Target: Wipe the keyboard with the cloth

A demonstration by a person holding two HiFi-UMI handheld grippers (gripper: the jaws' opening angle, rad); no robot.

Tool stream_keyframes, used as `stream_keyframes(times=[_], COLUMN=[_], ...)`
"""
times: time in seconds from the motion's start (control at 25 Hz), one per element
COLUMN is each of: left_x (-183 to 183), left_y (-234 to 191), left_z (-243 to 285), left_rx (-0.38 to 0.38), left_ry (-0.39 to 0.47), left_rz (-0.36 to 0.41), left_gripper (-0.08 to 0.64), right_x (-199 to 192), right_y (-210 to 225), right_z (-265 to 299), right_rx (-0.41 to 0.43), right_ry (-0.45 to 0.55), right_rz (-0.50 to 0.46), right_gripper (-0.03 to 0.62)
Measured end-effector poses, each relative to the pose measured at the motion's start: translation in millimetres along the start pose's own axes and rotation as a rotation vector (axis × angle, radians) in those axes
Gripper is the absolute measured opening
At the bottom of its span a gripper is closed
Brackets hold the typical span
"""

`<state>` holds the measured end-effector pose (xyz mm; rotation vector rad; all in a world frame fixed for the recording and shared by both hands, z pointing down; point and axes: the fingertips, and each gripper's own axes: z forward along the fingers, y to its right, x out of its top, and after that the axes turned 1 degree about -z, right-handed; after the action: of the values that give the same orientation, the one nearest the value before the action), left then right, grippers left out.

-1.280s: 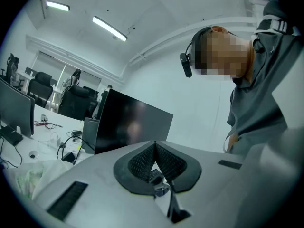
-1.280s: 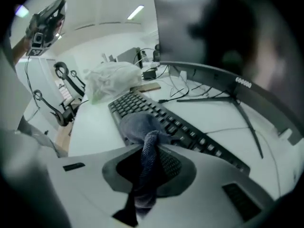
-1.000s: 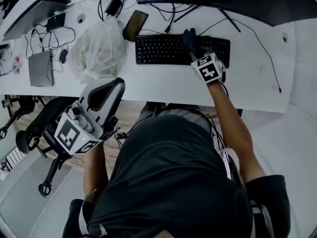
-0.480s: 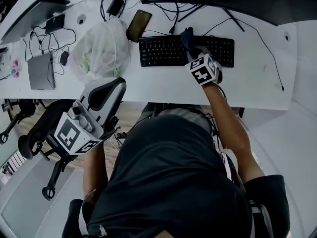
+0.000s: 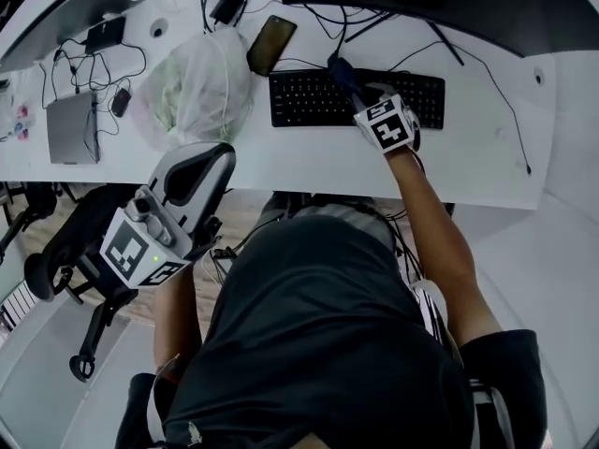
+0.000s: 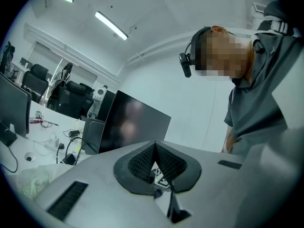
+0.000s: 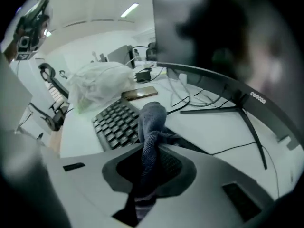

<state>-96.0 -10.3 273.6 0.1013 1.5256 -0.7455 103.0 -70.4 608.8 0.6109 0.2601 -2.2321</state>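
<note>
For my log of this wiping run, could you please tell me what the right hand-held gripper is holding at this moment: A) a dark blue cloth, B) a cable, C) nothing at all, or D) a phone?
A: in the right gripper view, the jaws of the right hand-held gripper are closed on a dark blue cloth, whose free end sticks out over the keyboard.

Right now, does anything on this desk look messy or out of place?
Nothing spilled or broken. A crumpled plastic bag sits left of the keyboard, a phone lies askew by its far-left corner, cables tangle behind. The right gripper clamps the cloth in its jaws.
</note>
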Motion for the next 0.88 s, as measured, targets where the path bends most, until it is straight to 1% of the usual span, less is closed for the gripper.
stream_keyframes(times=[0.12,0.16,0.2,0.24,0.32,0.36,0.4,0.44,0.48,0.56,0.64,0.68,0.72,0.76,0.84,0.88], left_x=[1,0,-2,-3,-6,-6,-7,-7,-7,-7,-7,-7,-8,-9,-11,-10], left_y=[-3,-4,-5,-6,-7,-7,-6,-5,-3,-1,-5,-8,-11,-14,-16,-16], left_z=[-6,-8,-10,-12,-15,-15,-15,-14,-15,-19,-24,-27,-30,-32,-33,-31], left_rx=[-0.005,-0.005,-0.005,-0.007,-0.012,-0.014,-0.017,-0.019,-0.020,-0.018,-0.013,-0.008,-0.003,0.001,0.001,-0.002], left_ry=[0.022,0.026,0.026,0.024,0.018,0.017,0.016,0.016,0.017,0.018,0.025,0.026,0.025,0.022,0.018,0.019], left_rz=[-0.010,-0.016,-0.020,-0.022,-0.025,-0.026,-0.025,-0.023,-0.021,-0.021,-0.029,-0.032,-0.034,-0.036,-0.041,-0.042], left_gripper=[0.005,0.005,0.005,0.005,0.005,0.005,0.005,0.005,0.005,0.005,0.005,0.005,0.005,0.005,0.005,0.005], right_x=[-45,-55,-55,-46,-12,5,15,17,14,-5,-26,-28,-23,-13,17,28], right_y=[-75,-88,-88,-75,-31,-9,8,15,12,-26,-68,-77,-75,-64,-26,-7], right_z=[-9,-10,-9,-9,-8,-5,-1,4,7,5,-2,-4,-5,-6,-5,-2], right_rx=[0.129,0.155,0.151,0.114,-0.010,-0.067,-0.104,-0.115,-0.107,-0.050,0.029,0.059,0.065,0.042,-0.048,-0.081], right_ry=[-0.111,-0.125,-0.117,-0.088,-0.004,0.026,0.033,0.021,0.005,-0.022,-0.043,-0.041,-0.026,0.001,0.064,0.081], right_rz=[-0.064,-0.066,-0.058,-0.051,-0.055,-0.062,-0.067,-0.064,-0.055,-0.044,-0.028,-0.001,0.021,0.026,0.009,0.008], right_gripper=[0.049,0.049,0.049,0.049,0.049,0.049,0.049,0.049,0.049,0.048,0.049,0.049,0.049,0.049,0.049,0.049])
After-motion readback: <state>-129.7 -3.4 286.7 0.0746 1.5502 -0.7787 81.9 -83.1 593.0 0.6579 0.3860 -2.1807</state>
